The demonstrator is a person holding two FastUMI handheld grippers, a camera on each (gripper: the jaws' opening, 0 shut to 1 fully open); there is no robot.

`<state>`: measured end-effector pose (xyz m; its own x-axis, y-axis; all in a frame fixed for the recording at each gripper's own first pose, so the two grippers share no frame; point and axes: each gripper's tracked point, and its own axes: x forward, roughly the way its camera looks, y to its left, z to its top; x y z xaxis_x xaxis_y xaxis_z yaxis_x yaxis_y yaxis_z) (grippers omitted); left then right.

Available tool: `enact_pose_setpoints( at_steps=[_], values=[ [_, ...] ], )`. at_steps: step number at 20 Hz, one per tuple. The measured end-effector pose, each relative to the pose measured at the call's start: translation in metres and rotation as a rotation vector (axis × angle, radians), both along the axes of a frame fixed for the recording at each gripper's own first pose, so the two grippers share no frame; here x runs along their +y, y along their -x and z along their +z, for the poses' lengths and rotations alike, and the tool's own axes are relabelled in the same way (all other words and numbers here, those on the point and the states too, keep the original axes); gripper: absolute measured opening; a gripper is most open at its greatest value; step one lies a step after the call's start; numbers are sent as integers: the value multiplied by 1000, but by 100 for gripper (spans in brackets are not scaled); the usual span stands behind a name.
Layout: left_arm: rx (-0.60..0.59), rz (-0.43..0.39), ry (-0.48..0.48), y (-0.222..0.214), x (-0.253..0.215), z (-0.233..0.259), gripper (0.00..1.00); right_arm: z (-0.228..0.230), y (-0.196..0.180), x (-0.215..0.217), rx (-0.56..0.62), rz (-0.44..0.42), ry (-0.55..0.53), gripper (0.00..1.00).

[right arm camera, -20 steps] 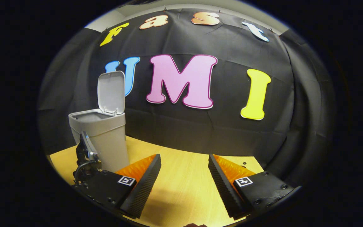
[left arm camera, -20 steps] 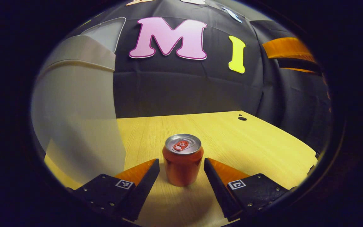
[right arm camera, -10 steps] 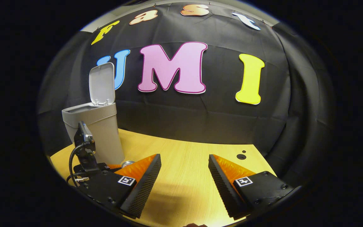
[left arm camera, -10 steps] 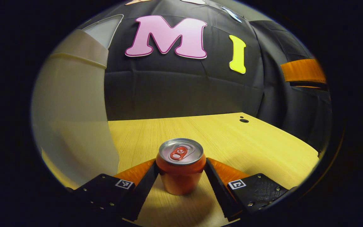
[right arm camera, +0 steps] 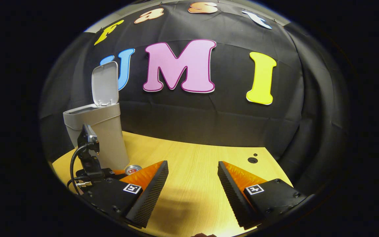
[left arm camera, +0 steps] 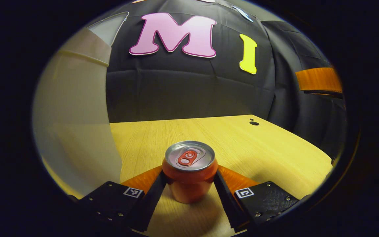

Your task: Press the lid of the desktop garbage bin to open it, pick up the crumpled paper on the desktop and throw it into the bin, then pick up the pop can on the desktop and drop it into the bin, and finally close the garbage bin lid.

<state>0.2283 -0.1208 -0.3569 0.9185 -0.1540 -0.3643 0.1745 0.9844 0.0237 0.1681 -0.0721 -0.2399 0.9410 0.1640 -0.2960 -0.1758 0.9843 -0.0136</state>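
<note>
An orange pop can (left arm camera: pixel 189 158) with a silver top stands upright on the wooden table (left arm camera: pixel 258 148). My left gripper (left arm camera: pixel 189 174) is shut on it, one finger pressed against each side. The grey bin (left arm camera: pixel 74 115) rises close on the can's left. In the right gripper view the bin (right arm camera: pixel 102 131) stands at the left with its lid (right arm camera: pixel 105 84) swung up and open. The can's top (right arm camera: pixel 133 169) peeks out at the bin's foot. My right gripper (right arm camera: pixel 192 164) hovers open above the table with nothing between its fingers.
The left gripper's body and cable (right arm camera: pixel 89 154) show in front of the bin in the right gripper view. A cable hole (right arm camera: pixel 252 160) sits near the table's far right corner. The black cloth wall closes off the back.
My left gripper's fingers slid forward past the can and closed onto its sides. The right gripper drifted slightly, bringing the can's top into its view beside the bin.
</note>
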Motion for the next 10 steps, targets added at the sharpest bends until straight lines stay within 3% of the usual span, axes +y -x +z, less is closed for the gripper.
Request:
enact_pose_setpoints(
  at_steps=[5, 10],
  values=[
    [-6, 11, 2, 6, 1, 22, 85, 7, 3, -7, -3, -21, 2, 98],
    [-75, -17, 2, 14, -1, 104, 85, 23, 6, -15, 9, -58, -16, 98]
  ],
)
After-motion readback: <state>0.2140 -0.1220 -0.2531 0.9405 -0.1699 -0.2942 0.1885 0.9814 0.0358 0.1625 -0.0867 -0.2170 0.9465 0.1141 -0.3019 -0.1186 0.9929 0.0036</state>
